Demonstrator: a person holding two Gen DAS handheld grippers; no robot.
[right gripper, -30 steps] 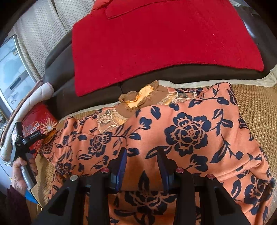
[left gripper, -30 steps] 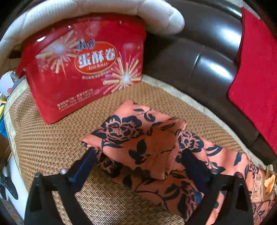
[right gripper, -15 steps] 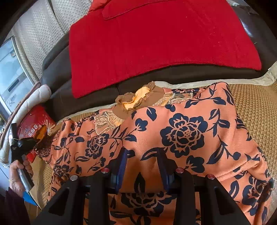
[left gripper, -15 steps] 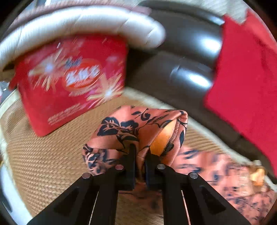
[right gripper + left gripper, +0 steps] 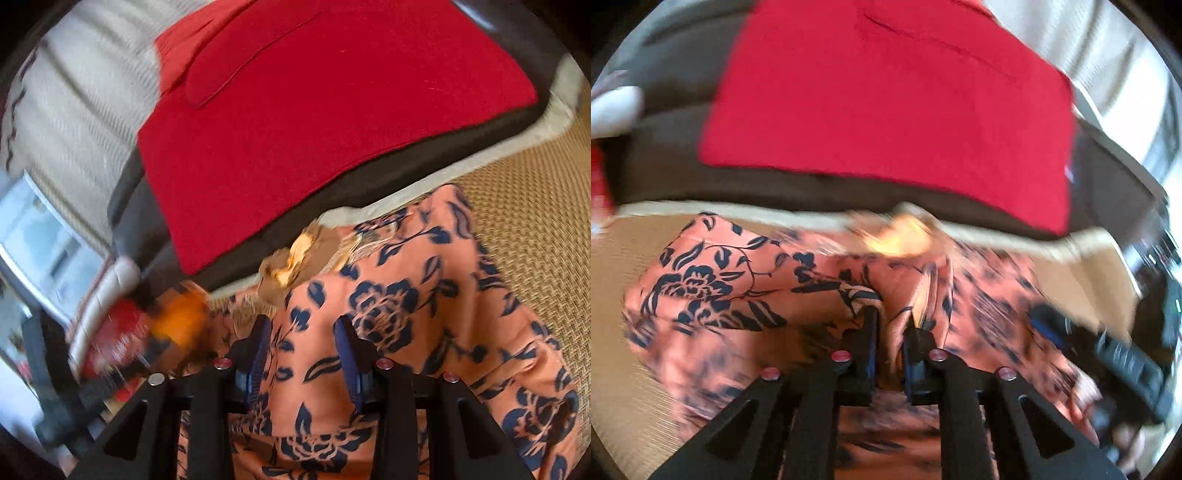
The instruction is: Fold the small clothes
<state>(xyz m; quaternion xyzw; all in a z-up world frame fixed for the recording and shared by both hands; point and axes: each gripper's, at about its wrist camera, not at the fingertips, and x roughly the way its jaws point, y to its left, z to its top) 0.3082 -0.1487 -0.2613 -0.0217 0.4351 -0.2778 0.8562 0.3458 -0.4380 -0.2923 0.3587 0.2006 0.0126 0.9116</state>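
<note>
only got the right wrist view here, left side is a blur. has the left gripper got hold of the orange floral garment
observer: Yes. The left gripper has a fold of the orange floral garment between its fingers, and its jaws are just opening.
operator: where on it is that
observer: Around the middle, on the near side of the brown and yellow collar, which is blurred.
operator: what's past its left end
observer: Bare woven mat lies beside that end.
</note>
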